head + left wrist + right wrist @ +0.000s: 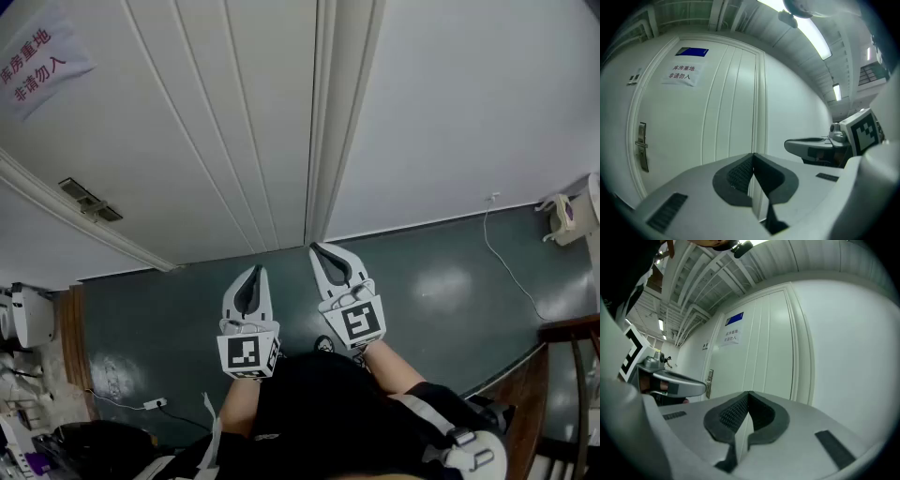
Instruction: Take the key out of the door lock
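Note:
The white panelled door (216,122) fills the top of the head view. Its metal lock plate with handle (89,200) is on the door's left side, also seen as the lock plate (641,146) in the left gripper view and the lock plate (710,380) in the right gripper view. No key can be made out at this distance. My left gripper (253,272) and right gripper (323,248) hang side by side over the dark floor, well short of the door. Both are shut with nothing in them: left gripper (753,154), right gripper (749,393).
A paper sign (37,61) is stuck on the door. A white cable (506,267) runs across the floor to a white device (567,216) at the right. A wooden railing (562,342) stands at the right, a power strip (150,405) and white equipment (28,317) at the left.

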{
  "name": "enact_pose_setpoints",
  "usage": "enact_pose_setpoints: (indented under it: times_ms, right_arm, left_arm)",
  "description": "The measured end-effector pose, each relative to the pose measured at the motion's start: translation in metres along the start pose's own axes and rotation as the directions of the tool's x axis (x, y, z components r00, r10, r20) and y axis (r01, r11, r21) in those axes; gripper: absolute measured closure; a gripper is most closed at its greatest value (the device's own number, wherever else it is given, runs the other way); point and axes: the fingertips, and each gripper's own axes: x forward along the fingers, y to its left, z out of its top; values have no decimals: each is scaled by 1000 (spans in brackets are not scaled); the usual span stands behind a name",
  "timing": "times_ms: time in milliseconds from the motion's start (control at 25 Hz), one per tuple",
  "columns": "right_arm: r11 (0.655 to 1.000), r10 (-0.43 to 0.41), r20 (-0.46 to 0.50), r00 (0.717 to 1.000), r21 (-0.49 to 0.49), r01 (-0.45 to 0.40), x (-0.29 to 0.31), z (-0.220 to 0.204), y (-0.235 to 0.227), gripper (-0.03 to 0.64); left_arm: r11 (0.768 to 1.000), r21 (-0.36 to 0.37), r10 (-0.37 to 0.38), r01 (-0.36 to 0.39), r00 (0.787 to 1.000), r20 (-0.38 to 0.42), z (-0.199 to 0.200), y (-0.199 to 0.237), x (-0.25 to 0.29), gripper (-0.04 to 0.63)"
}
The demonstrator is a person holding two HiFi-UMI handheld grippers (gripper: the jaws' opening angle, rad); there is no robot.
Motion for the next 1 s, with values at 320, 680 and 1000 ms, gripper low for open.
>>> enact_pose_setpoints:
  times_ms: [320, 680, 1000]
  right_arm:
    - [999, 1, 8, 1000, 44, -2, -6, -2, 10, 609]
    - [997, 19, -5, 1000, 71, -19, -6, -9, 25, 609]
    - [996, 44, -18, 999, 80, -42, -1, -13, 39, 609]
  left_arm:
    - [1000, -2, -6, 6, 1000, -13, -4, -5, -10, 572]
    - [996, -68, -67, 57, 984, -163, -44, -6, -16, 569]
    - [997, -77, 0, -11, 991, -137, -40, 17, -29, 406]
